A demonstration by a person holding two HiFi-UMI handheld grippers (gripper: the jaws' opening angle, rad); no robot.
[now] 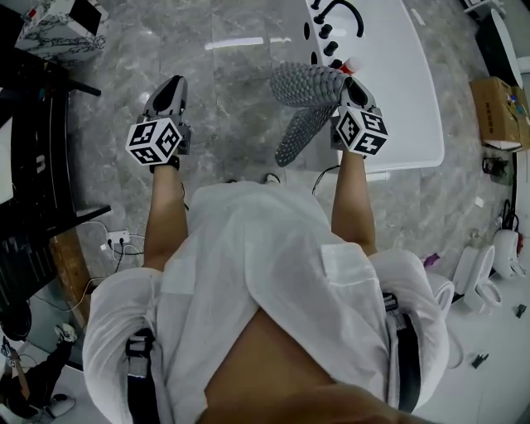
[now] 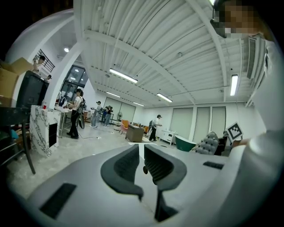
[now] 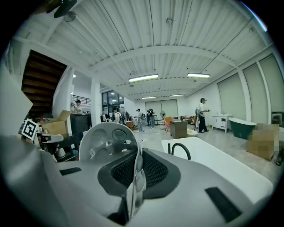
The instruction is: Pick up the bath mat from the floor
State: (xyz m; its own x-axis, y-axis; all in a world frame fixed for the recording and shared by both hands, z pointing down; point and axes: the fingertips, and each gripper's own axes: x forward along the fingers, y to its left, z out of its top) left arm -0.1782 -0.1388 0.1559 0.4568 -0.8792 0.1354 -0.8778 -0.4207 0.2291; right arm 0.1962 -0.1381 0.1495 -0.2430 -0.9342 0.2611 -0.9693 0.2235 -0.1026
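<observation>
The grey bumpy bath mat (image 1: 308,87) hangs off the floor, folded and drooping beside the white bathtub (image 1: 397,91). My right gripper (image 1: 349,84) is shut on its edge. In the right gripper view the mat's pale underside with suction cups (image 3: 104,139) rises left of the jaws, and a thin strip of it is pinched between the pads (image 3: 151,170). My left gripper (image 1: 171,84) is held up over the marble floor, well left of the mat. Its jaws are almost together with nothing between them (image 2: 142,153). From the left gripper view the mat (image 2: 207,144) shows far right.
A black faucet (image 1: 341,12) stands on the tub's far end. Dark furniture (image 1: 33,166) lines the left side, with a power strip (image 1: 120,242) on the floor by it. A cardboard box (image 1: 497,112) and a toilet (image 1: 480,277) are at the right. Several people stand far across the room (image 2: 77,111).
</observation>
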